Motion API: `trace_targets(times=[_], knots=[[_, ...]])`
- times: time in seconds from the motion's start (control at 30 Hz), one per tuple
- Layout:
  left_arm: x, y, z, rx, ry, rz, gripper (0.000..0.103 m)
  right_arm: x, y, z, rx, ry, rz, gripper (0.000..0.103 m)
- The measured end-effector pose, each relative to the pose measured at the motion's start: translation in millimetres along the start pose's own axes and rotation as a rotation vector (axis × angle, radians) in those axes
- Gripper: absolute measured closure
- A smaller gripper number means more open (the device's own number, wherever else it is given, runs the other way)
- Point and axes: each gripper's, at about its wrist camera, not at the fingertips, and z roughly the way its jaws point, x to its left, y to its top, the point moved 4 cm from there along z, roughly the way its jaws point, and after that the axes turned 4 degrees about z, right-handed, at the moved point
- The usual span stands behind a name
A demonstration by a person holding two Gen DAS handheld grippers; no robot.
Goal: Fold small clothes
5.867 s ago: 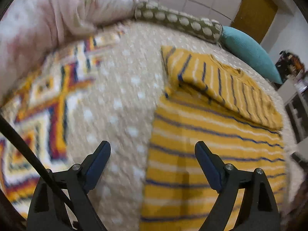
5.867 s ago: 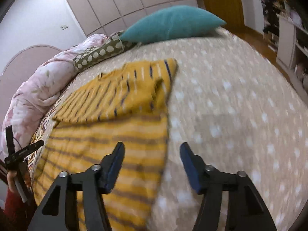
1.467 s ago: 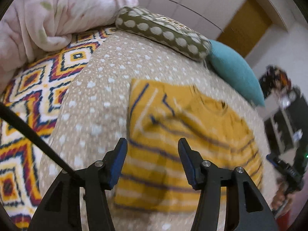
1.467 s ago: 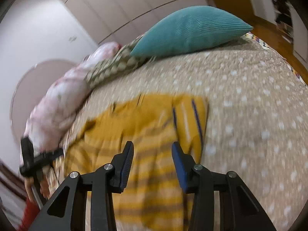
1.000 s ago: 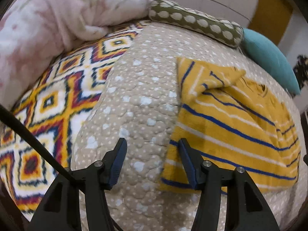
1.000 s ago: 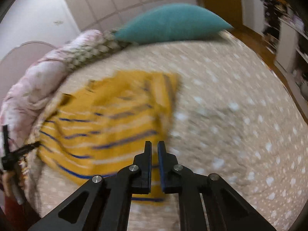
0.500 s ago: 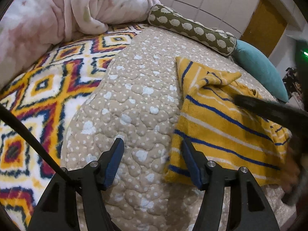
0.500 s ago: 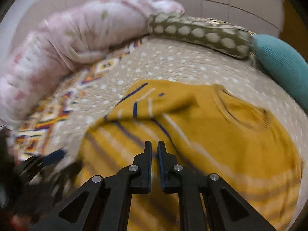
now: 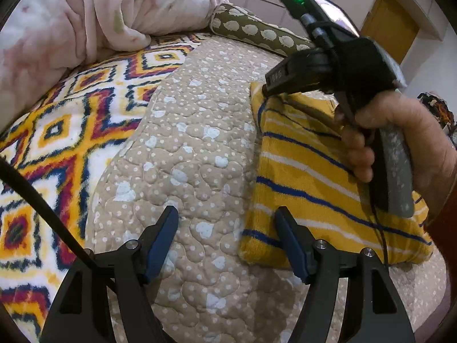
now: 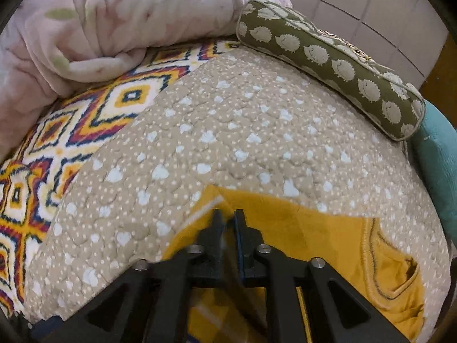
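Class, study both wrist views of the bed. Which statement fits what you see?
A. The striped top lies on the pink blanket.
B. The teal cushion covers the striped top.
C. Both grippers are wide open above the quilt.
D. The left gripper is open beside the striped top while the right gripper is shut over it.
D: the left gripper stands open with the striped top at its right finger, while the right gripper has its jaws together above the yellow cloth.

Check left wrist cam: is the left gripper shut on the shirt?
No. The left gripper is open, one finger over the quilt and the other at the shirt edge.
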Motion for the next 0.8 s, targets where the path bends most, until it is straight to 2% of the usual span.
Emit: trace_targets(times=[0.07,0.17,0.37,0.53,0.67,0.77,0.8], knots=[[0.7,-0.7,-4.9,-0.005,-0.019,-0.016,0.034,-5.7,0.4,-17.0,-0.033,0.004,0.022,0.084],[4.7,1.9,-15.0,-0.022,-0.054,-0.053,0.034,-16.8,-11.8,-51.2,-0.087,0.054,0.07,0.074],[7.4,4.9,-35.2,-0.073,-0.029,-0.069,0.034,-59.2,-73.5,-110.5,-0.129,0.071,0.132,0.073],[9.1,3.2,-41.9,-0.081,0.038,-0.043,0.034,-150.2,-161.5,-145.4,-0.145,0.058,0.386,0.073],[10.8,1.9,-34.0,-0.055,0.108,-0.009,0.034,-213.1,-246.1,-155.1,-0.101,0.012,0.556,0.073],[17.5,2.5,-31.0,-0.052,0.155,-0.024,0.034,-250.4,-299.3,-160.2,-0.073,-0.068,0.626,0.078],[20.8,3.6,-32.9,-0.061,0.162,-0.039,0.034,-260.1,-312.1,-165.0,-0.059,-0.136,0.636,0.073]])
